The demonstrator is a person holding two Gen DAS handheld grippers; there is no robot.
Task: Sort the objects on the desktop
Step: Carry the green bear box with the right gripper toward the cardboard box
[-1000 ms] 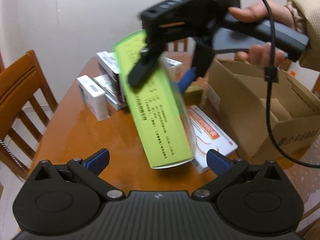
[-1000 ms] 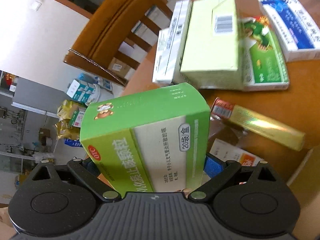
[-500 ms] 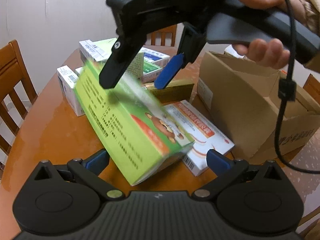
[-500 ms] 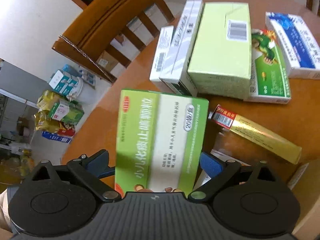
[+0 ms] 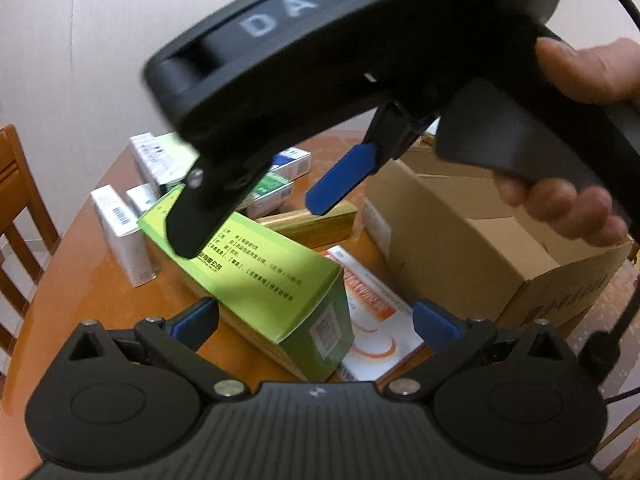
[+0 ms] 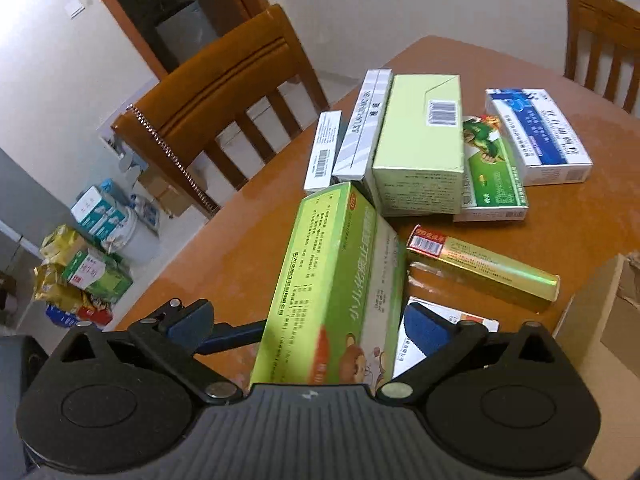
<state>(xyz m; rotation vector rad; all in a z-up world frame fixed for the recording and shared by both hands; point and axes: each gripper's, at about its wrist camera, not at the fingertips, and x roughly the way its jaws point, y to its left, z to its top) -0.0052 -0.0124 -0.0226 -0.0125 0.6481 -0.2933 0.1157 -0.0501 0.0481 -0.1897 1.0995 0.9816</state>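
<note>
Risk: green carton [image 5: 264,280] slipping or tipping, tilted with one end low near the orange-and-white flat box [image 5: 372,320]; glossy card and a loose hold the likely cause.
Second risk: collision between the two tools, right gripper [image 5: 256,216] crowding in from 12 o'clock directly over left gripper [image 5: 316,320].
Right gripper jaws: spread wide either side of the green carton, blue pad at 3 o'clock clearly off the card; contact at the far finger hard to judge, possibly none.
Left gripper jaws: apart, blue pads flanking the carton's low end, no visible squeeze.
Task object location: green carton between both sets of fingers, over the wooden table [image 6: 248,256], cardboard box [image 5: 480,240] open at 2 o'clock as probable destination.
Carton: rectangular, smooth printed card, lime face with dense text, barcode on the end flap.
Gold box [image 6: 484,268]: long, slim, metallic sheen, flat on the table at 2 o'clock in the right wrist view.
Stack at 12 o'clock: pale green carton [image 6: 424,148], white slim cartons, blue-and-white box [image 6: 536,136], all sharp-edged card.
Cardboard box: matte brown corrugate, flaps open.
Table: polished, reflective, low friction for anything dropped.
</note>
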